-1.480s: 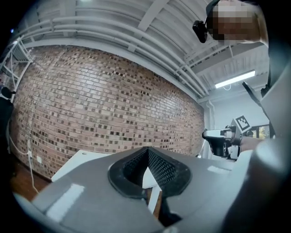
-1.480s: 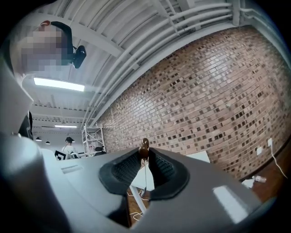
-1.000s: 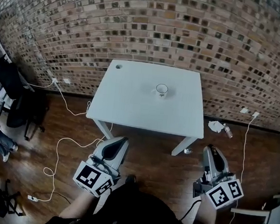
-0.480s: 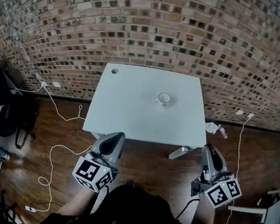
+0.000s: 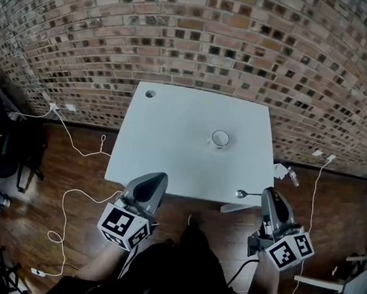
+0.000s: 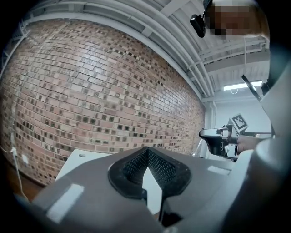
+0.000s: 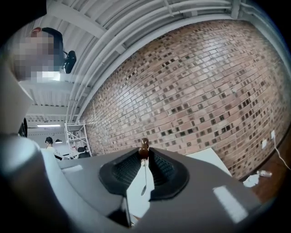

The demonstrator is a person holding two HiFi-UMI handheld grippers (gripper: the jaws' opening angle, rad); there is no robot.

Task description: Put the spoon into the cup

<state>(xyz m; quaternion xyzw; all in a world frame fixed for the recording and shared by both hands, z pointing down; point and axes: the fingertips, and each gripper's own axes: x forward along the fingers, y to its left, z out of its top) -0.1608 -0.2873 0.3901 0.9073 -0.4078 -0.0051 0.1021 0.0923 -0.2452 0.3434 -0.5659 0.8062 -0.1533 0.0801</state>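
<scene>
Looking down in the head view and finding the cup (image 5: 220,138) standing upright on the white table (image 5: 164,141), at about 3 o'clock from the table's middle, with the spoon not in it yet. Seeing the right gripper (image 5: 271,193) hanging between 4 and 5 o'clock from the cup, just off the table's near edge, holding the spoon (image 5: 247,194) with the round end sticking out toward 9 o'clock. Seeing the left gripper (image 5: 156,179) waiting at about 8 o'clock from the cup, also by the near edge. Looking through the left gripper view and finding its jaws closed, tips touching, pinching nothing, with only the table showing behind them. Looking through the right gripper view and finding those jaws squeezing the thin spoon between the pads, with the brick wall (image 7: 204,91) ahead. Judging the step in hand as bringing the spoon over to the cup, with the dropping-in not yet done. Guessing at the next move: reaching toward 10 or 11 o'clock over the table, lifting the spoon above the cup's rim, tipping one end down into the cup, then letting go gently to avoid knocking the cup over.
</scene>
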